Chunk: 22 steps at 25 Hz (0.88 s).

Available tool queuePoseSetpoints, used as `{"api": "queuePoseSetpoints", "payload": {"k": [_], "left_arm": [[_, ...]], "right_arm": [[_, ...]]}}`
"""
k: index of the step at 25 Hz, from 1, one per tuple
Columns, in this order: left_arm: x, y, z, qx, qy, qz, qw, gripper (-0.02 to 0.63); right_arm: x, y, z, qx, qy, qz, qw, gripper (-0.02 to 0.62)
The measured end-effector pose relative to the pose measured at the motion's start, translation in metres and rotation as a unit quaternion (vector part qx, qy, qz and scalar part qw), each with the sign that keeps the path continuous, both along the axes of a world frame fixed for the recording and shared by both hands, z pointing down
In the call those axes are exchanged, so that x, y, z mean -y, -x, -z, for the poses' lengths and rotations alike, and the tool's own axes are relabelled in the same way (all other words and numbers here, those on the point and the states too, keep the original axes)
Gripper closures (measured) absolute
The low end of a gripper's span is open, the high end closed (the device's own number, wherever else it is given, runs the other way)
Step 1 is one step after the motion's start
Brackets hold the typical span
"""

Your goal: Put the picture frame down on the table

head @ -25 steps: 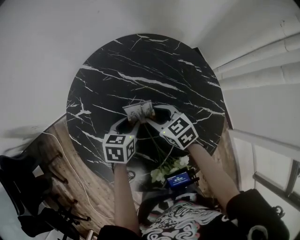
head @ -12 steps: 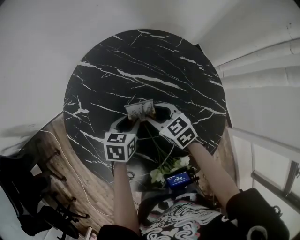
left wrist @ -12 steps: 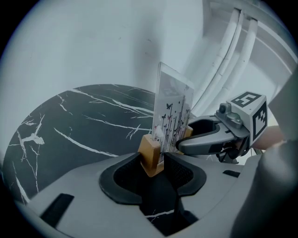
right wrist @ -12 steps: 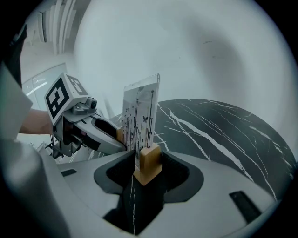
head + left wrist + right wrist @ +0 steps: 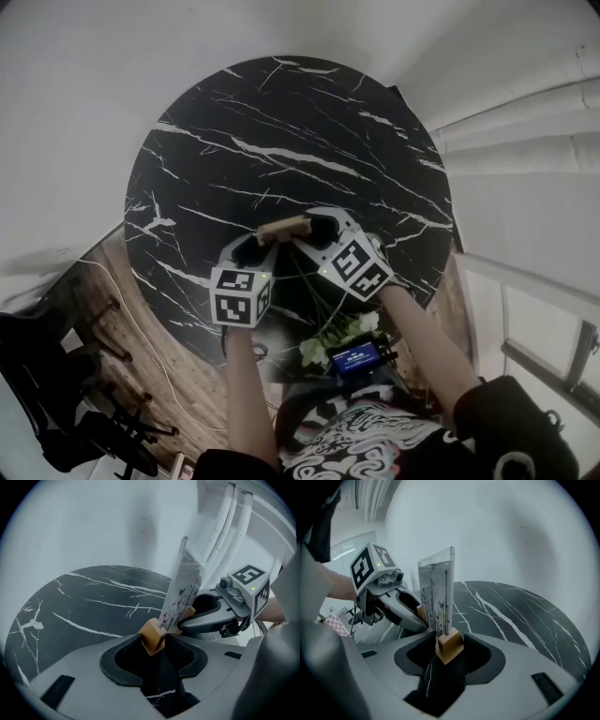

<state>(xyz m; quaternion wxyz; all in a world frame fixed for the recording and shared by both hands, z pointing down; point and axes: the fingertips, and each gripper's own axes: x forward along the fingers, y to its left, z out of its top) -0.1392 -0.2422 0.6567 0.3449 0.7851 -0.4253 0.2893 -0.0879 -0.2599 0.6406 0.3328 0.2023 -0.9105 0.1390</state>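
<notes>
Over the round black marble table (image 5: 281, 122), left gripper (image 5: 154, 644) and right gripper (image 5: 449, 651) clamp the clear-paned, wooden-based picture frame (image 5: 437, 597). Uneven release — it could topple.

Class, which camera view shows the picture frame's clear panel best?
The right gripper view: the picture frame stands upright, its whole clear panel and print visible. The left gripper view shows the picture frame tilted and more oblique. The head view, from above, shows only a thin tan strip of the picture frame.
</notes>
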Motion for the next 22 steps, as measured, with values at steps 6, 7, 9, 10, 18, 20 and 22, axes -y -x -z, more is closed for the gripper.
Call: {"api": "queuePoseSetpoints", "payload": {"k": [6,7,9,10,18,20,22], "left_arm": [[0.000,-0.001,-0.001,-0.005,0.000,0.002,1.0000,0.442],[0.000,-0.001,-0.001,-0.007,0.000,0.003,1.0000,0.442],[-0.001,-0.001,-0.002,-0.014,0.004,0.011,0.9998,0.442],[-0.001,-0.001,-0.003,-0.018,0.008,0.016,0.9997,0.442],[-0.002,-0.002,0.000,-0.012,0.005,0.025,0.9996,0.427],[-0.002,-0.001,0.003,-0.010,0.003,0.033,0.9994,0.402],[-0.004,0.001,0.006,-0.010,0.004,0.038,0.9992,0.367]], "right_arm": [[0.000,-0.001,-0.001,0.000,-0.002,-0.003,1.000,0.414],[0.000,-0.001,-0.001,0.000,-0.002,-0.004,1.000,0.414],[0.000,-0.001,0.000,-0.001,-0.003,-0.010,1.000,0.414],[0.000,-0.001,0.000,-0.001,-0.003,-0.015,1.000,0.414],[-0.001,0.002,0.004,0.000,0.001,-0.040,0.999,0.413],[0.000,0.000,0.007,-0.001,-0.001,-0.045,0.999,0.413],[-0.001,-0.002,0.011,0.001,-0.001,-0.053,0.999,0.413]]}}
